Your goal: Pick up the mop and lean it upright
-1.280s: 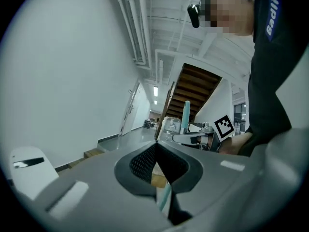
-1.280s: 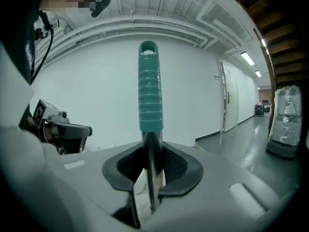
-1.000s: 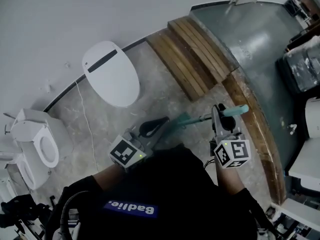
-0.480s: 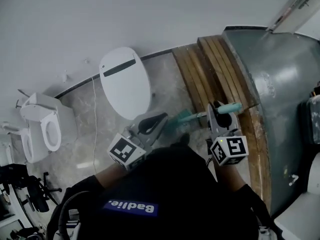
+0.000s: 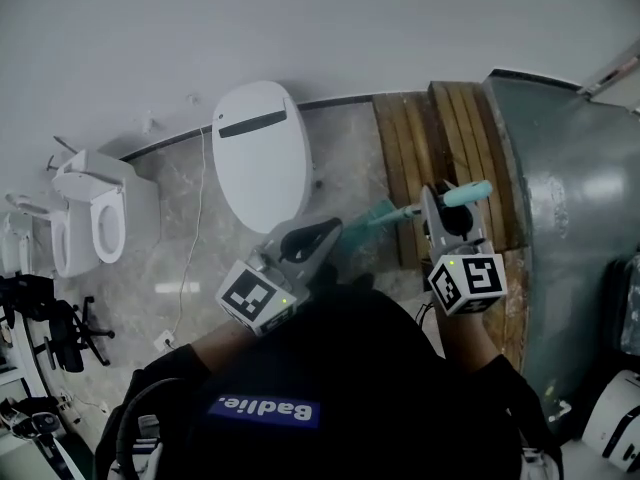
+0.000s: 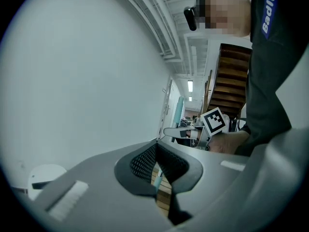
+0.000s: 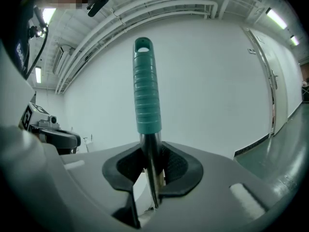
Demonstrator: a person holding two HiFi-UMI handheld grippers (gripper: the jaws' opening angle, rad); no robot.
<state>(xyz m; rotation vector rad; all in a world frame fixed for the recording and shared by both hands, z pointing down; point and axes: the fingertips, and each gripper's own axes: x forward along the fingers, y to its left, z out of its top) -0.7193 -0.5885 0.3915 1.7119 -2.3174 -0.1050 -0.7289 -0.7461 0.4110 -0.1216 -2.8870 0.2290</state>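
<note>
The mop point(image 5: 375, 213) is off the floor and it belongs to the right hand-held gripper point(image 5: 447, 211). In the right gripper view the pads are clamped on the bare steel shaft just under the ribbed teal grip point(image 7: 146, 95), which stands straight up out of the jaws and crosswise to the way they point. So the long axis is close to upright, handle end on top, with the shaft dropping through the right hand-held gripper point(image 7: 153, 170) and out below it. From the head view that same line slants from the teal grip at the right, across the gap between the two hands, down toward the left hand-held gripper point(image 5: 322, 236). There it slips under the jaw tips and the person's dark top, and the mop head is out of sight, so I can't say where it hangs. The left one is the nearer to the lower shaft, but look at its own view: the pads of the left hand-held gripper point(image 6: 155, 153) meet in a single seam with nothing pinched. Only a sliver of teal shows through the slot beneath them, so it reads as closed and empty, riding just beside the shaft. The white wall point(image 5: 300, 28) fills the space ahead of both hands, above the toilet point(image 5: 255, 153) and the wooden planks point(image 5: 430, 148). My call is that the lean turns on carrying that upright shaft forward and tipping the handle end onto the wall.
</note>
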